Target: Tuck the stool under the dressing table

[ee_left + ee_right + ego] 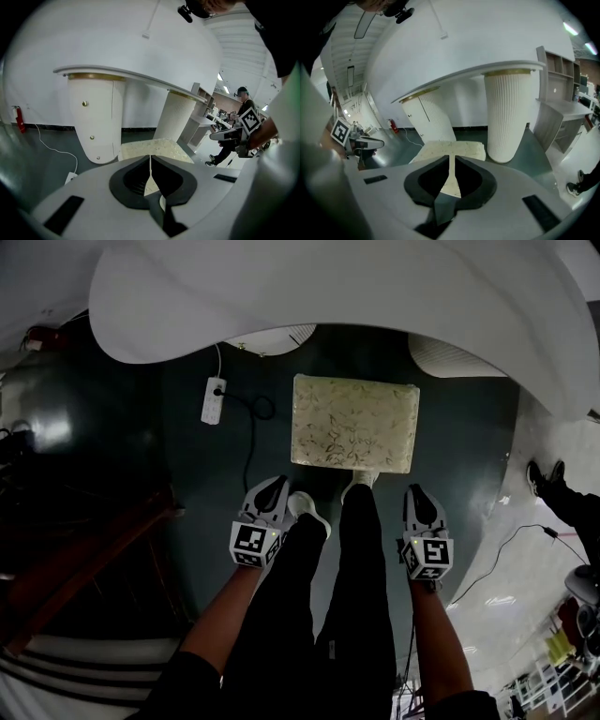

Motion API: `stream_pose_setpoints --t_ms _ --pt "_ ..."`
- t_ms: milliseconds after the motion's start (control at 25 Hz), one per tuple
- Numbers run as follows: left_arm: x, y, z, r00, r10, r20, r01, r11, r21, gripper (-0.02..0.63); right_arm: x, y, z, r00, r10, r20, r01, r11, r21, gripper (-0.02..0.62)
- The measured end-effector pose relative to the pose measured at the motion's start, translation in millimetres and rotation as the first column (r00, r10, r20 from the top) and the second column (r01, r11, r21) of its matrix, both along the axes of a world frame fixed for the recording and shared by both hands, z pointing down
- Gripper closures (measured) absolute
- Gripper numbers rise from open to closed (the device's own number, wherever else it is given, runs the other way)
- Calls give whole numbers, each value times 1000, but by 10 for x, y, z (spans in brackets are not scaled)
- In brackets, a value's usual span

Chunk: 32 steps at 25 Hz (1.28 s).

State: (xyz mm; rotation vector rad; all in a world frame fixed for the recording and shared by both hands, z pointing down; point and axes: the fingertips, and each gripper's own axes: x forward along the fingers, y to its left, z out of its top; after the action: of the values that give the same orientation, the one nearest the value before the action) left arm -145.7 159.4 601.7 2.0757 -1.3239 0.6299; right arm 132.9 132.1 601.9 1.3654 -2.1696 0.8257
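The stool (354,423) is a low block with a cream patterned top, standing on the dark floor just in front of the white dressing table (328,287). In the head view my left gripper (277,484) and right gripper (415,490) hang either side of the person's legs, short of the stool's near edge and touching nothing. Both are shut and empty. The left gripper (150,157) points at the stool (152,147) between the table's two pedestals (93,117). The right gripper (451,157) faces the stool (457,149) beside the ribbed pedestal (508,112).
A white power strip (214,399) with a black cable lies on the floor left of the stool. Another person's feet (544,474) stand at the right. A grey shelf unit (562,93) sits right of the table. A red fire extinguisher (19,121) is by the wall.
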Motion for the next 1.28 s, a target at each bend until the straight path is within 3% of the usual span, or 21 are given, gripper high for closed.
stream_pose_setpoints --t_ms 160,400,520,640,720,880,1280 --pt "88 213 504 998 58 -29 -60 995 -77 588 22 36 470 997 -72 -35 70 997 -36 555" --pt "78 395 990 992 126 -3 -125 983 -131 583 78 136 969 982 -154 -108 143 984 -105 553" --pt "56 395 1257 992 122 9 -120 981 -151 496 188 172 1180 982 -149 -114 134 983 -127 492" --pt "39 424 1430 988 148 53 -137 975 -177 485 229 260 1347 981 -154 -122 133 977 -164 452" --pt "-31 396 1518 985 140 101 -118 973 -197 485 158 258 1450 978 -174 -116 151 971 -185 412" --pt "-172 369 1725 987 71 145 -35 972 -232 478 -17 197 1575 964 -237 -123 210 957 -198 394" --pt "-66 444 2047 981 105 162 -52 953 -297 439 110 156 1809 968 -205 -145 173 962 -210 353"
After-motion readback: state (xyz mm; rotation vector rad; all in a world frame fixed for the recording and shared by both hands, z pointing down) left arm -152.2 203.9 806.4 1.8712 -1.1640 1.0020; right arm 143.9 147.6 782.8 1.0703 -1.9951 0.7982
